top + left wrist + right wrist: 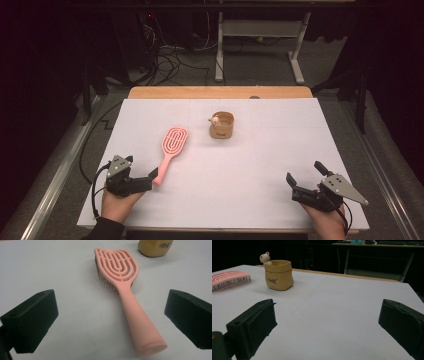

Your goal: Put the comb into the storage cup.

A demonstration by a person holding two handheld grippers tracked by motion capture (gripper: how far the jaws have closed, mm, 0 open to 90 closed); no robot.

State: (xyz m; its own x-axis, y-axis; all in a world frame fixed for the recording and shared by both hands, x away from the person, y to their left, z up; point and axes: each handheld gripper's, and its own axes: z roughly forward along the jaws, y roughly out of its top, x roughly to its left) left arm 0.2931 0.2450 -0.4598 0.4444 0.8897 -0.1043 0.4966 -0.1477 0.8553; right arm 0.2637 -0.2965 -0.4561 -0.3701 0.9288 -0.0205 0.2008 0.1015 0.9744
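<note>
A pink hairbrush (172, 145) lies flat on the white table (250, 160), head pointing away from me. My left gripper (143, 165) stands open at the handle's near end. In the left gripper view the brush handle (136, 322) lies between the wide-apart jaws of the left gripper (110, 295), nearer the right one, and neither pad touches it. My right gripper (303, 171) rests near the front right of the table, open with nothing between its jaws. The right gripper (327, 303) faces bare table, with the brush head (229, 278) far off at the left.
A small tan sack-shaped cup (221, 126) with a little bear figure (265, 257) on its rim stands at the middle back of the table. A wooden edge (220, 92) borders the far side. A desk frame (260, 45) and cables lie on the floor beyond.
</note>
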